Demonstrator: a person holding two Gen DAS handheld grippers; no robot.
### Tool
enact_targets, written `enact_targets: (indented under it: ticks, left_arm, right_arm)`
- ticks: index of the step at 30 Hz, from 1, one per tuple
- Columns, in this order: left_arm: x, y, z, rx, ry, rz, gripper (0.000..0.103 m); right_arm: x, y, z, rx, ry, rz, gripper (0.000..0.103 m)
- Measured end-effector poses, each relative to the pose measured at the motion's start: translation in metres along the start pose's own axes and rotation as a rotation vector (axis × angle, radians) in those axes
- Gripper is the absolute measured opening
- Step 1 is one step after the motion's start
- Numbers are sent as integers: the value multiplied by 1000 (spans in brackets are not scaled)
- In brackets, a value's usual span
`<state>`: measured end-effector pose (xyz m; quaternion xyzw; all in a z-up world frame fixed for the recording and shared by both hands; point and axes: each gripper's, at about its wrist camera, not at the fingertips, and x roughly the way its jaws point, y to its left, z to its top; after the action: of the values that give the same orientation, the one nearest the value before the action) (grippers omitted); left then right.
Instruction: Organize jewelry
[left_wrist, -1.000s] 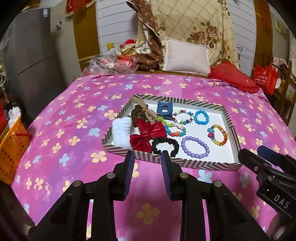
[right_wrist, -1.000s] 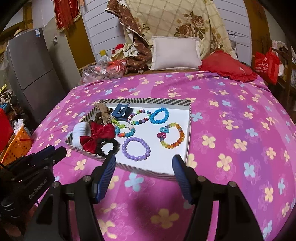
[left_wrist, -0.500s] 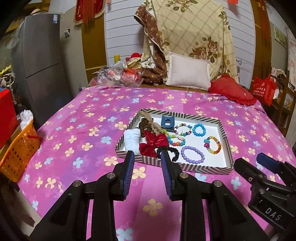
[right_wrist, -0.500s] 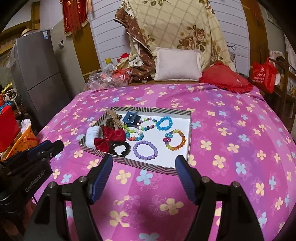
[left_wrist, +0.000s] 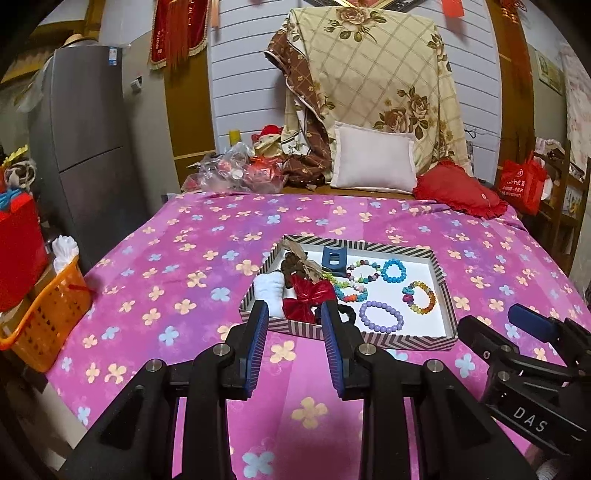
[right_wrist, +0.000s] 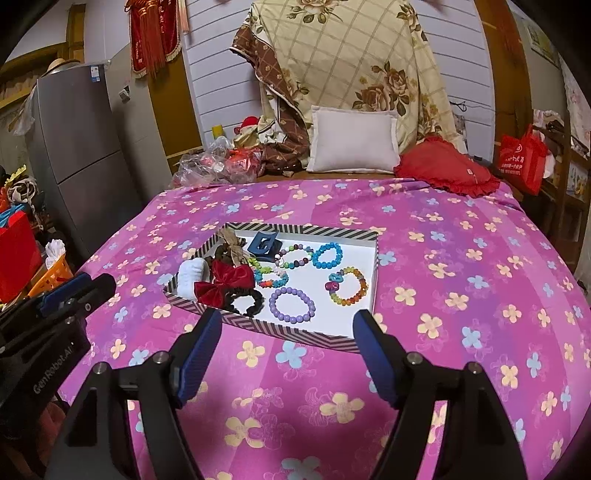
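A striped-rim tray (left_wrist: 448, 295) (right_wrist: 376, 266) with a white floor lies on the pink floral bedspread. In it are a purple bead bracelet (left_wrist: 381, 316) (right_wrist: 292, 305), a rainbow bracelet (left_wrist: 420, 297) (right_wrist: 349, 286), a blue bracelet (left_wrist: 393, 270) (right_wrist: 327, 254), a red bow (left_wrist: 306, 298) (right_wrist: 224, 282), a black scrunchie (right_wrist: 243, 301), a white scrunchie (left_wrist: 269, 288) (right_wrist: 191, 277) and a blue hair claw (left_wrist: 333, 260) (right_wrist: 263, 243). My left gripper (left_wrist: 293, 343) is open and empty, held before the tray's near left edge. My right gripper (right_wrist: 286, 354) is wide open and empty before the near edge.
An orange basket (left_wrist: 44, 321) stands left of the bed beside a grey fridge (left_wrist: 88, 155). A white pillow (left_wrist: 373, 162), a red cushion (left_wrist: 458, 194) and a plastic bag (left_wrist: 236, 171) lie at the head. A red bag (left_wrist: 522, 181) hangs at the right.
Both grippers have drawn back and up from the tray, which now looks smaller and farther. The jaws kept their openings. Nothing in the tray moved.
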<state>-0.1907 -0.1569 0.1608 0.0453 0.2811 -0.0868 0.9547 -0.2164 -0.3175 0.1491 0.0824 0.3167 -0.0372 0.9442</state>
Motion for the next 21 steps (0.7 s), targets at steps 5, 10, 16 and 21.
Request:
enact_targets:
  ticks: [5,10,16,21]
  left_arm:
    - [-3,1,-2,0,-8,6,30]
    - [-8,0,-1,2,-23,4,30]
    - [-9,1,-1,7,-32,10,30]
    - [-6,5,1,-12,-23,6,30]
  right_arm:
    - [-1,-1,-2,3,4,-2,77]
    - [1,0,-3,2,6,4,77]
    - [3,2,-3,-4,11,1,79]
    - [5,4,-3,-4,17,4,79]
